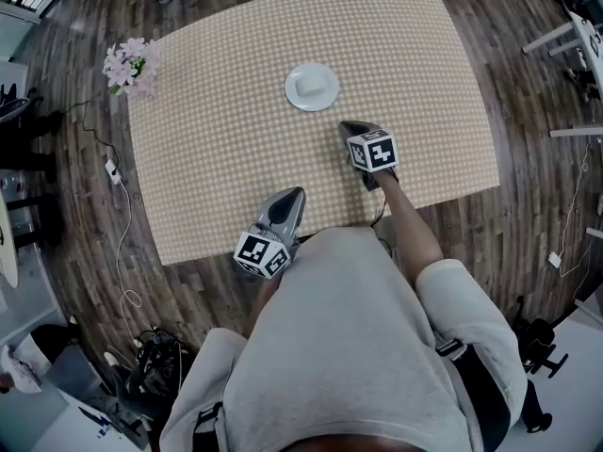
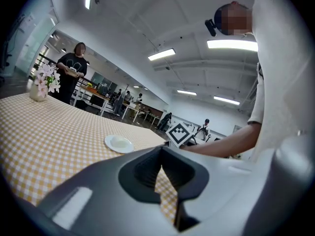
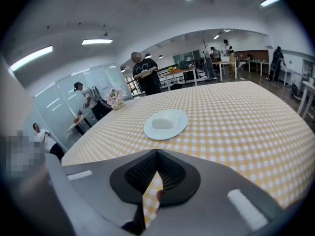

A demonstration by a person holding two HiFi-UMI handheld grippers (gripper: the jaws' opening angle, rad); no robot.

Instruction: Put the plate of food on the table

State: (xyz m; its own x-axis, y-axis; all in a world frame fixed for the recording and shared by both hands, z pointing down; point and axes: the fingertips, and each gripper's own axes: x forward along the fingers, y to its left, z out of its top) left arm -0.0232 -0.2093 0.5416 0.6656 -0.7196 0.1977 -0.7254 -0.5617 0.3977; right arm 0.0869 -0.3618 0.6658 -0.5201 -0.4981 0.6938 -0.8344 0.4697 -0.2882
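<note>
A white plate point(image 1: 312, 87) with a pale block of food point(image 3: 162, 123) on it rests on the table point(image 1: 207, 168), which wears a yellow checked cloth. The plate also shows in the left gripper view point(image 2: 118, 143) and the right gripper view point(image 3: 166, 124). My right gripper point(image 1: 348, 126) hovers just short of the plate, near its right side, shut with nothing between its jaws point(image 3: 157, 152). My left gripper point(image 1: 295, 193) is nearer the table's front edge, also shut and empty point(image 2: 161, 149). Neither gripper touches the plate.
A vase of pink flowers point(image 1: 131, 66) stands at the table's far left corner. A person in black point(image 3: 145, 74) stands beyond the far edge. Cables point(image 1: 118, 215) trail on the wooden floor to the left. White furniture legs point(image 1: 565, 40) sit at the right.
</note>
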